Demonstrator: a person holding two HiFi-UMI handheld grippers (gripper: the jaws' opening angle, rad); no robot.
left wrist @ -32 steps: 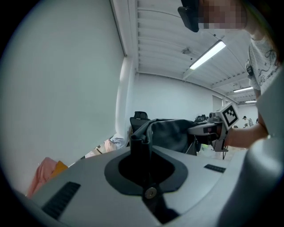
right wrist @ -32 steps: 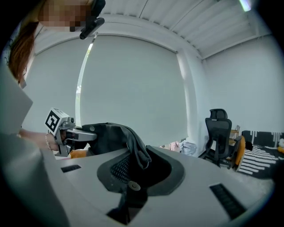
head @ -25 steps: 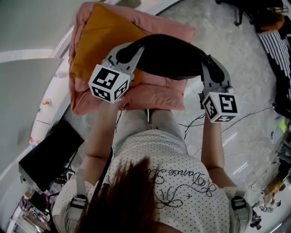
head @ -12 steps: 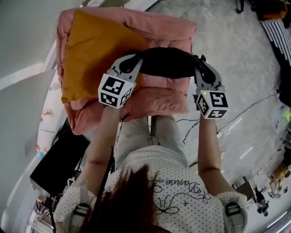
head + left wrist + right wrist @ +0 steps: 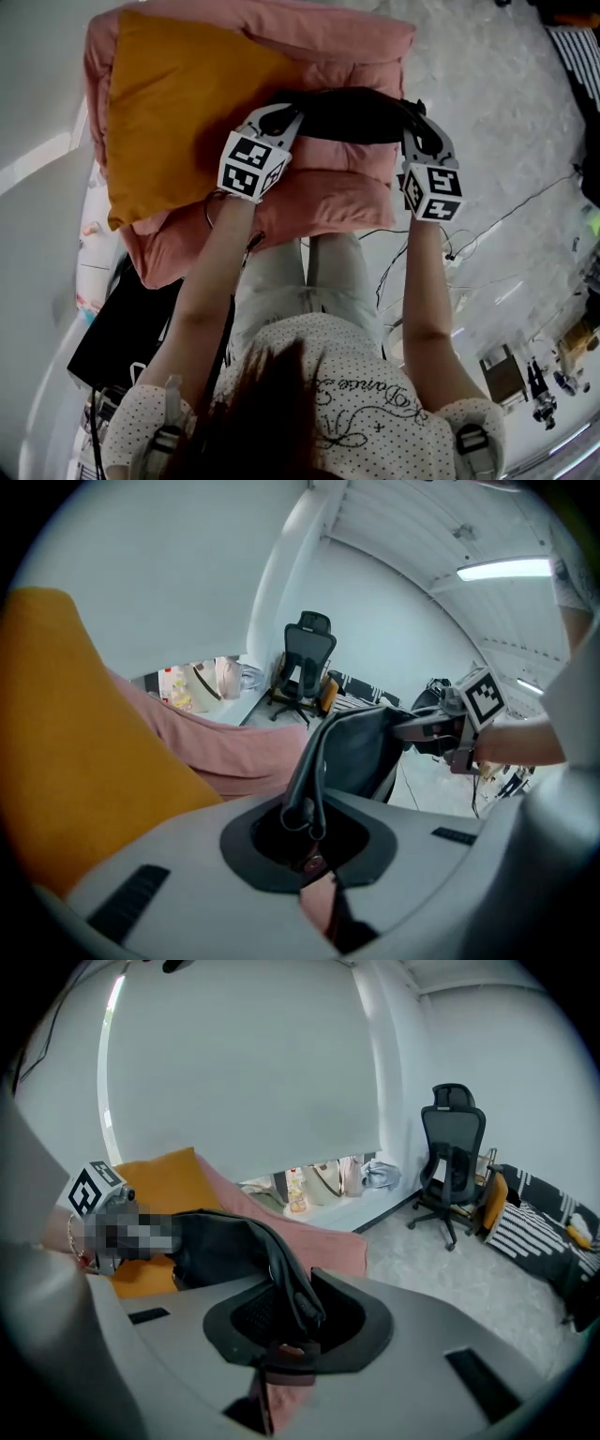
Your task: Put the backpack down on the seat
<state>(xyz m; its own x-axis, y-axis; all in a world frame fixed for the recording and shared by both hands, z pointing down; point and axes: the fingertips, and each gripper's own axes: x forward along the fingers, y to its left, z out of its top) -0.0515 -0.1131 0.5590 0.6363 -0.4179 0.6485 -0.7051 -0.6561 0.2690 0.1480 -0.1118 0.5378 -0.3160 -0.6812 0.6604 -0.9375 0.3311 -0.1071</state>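
A: From the head view, looking down: holding a black backpack (image 5: pixel 347 114) stretched between the left gripper (image 5: pixel 281 119) and the right gripper (image 5: pixel 413 119), across the top of a pink seat cushion (image 5: pixel 328 202). Touching the cushion by the look of it; hard to say with how much weight.

B: Clearer along the left gripper's jaws. Clenched tight on a rolled black edge of the backpack, pinched deep in the throat. Past that, bulging off to the right, with the pink just beside it.

A: And through the right gripper view?

B: Jaws easing apart there, with a fold of the backpack's black edge between them and pads on it at both sides.

A: From above, also an orange pillow (image 5: pixel 178 112), propped at the left of the seat, just beside the left gripper.

B: Fills the whole left side of the left gripper view. Only a smaller orange patch behind the backpack in the right gripper view.

A: Around the seat, from above only: pale floor (image 5: pixel 487 103), thin cables (image 5: pixel 459 251) and a flat black case (image 5: pixel 127 323) near the cushion's lower left corner.

B: Further reach through the gripper views: a black office chair (image 5: pixel 305 663) in both. In the right gripper view alone, bottles and bags (image 5: pixel 323 1177) on a white ledge (image 5: pixel 352 1208), plus striped fabric (image 5: pixel 534 1227) on the floor. In the left gripper view alone, a lit ceiling strip (image 5: pixel 506 569). Also caught in each: the other gripper at the backpack's far end.
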